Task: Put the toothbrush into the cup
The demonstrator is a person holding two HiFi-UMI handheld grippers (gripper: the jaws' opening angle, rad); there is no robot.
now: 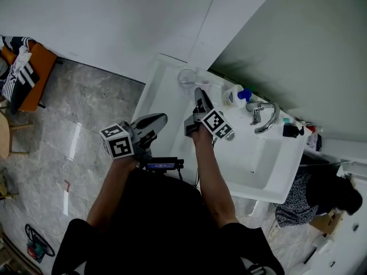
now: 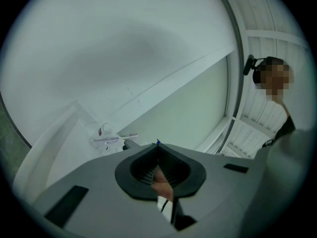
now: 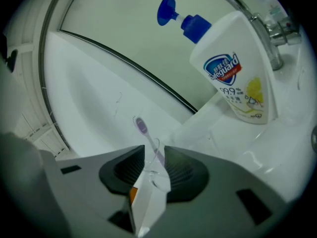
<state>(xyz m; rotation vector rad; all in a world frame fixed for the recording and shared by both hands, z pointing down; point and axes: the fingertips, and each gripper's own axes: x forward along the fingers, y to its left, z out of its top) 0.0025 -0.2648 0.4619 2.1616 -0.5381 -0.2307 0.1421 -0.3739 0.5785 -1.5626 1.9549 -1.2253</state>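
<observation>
A clear cup [image 1: 186, 78] stands on the white counter [image 1: 166, 90] left of the basin. In the right gripper view the cup [image 3: 155, 178] shows between the jaws, and a toothbrush [image 3: 142, 127] with a purple head leans up out of it. My right gripper [image 3: 153, 151] is open, its pads standing clear of the thin handle on both sides. In the head view the right gripper [image 1: 198, 96] points at the cup from just in front. My left gripper [image 1: 157, 120] hangs off the counter's front edge, shut and empty. The left gripper view shows its tips [image 2: 158, 145] together, and the cup [image 2: 105, 137] farther off.
A white soap bottle [image 3: 237, 78] with a blue pump [image 3: 173, 11] stands right of the cup. Beyond it are the chrome tap [image 1: 264, 116] and the white basin [image 1: 252, 159]. A wall and mirror rise behind the counter. An orange chair [image 1: 28, 76] stands on the floor at far left.
</observation>
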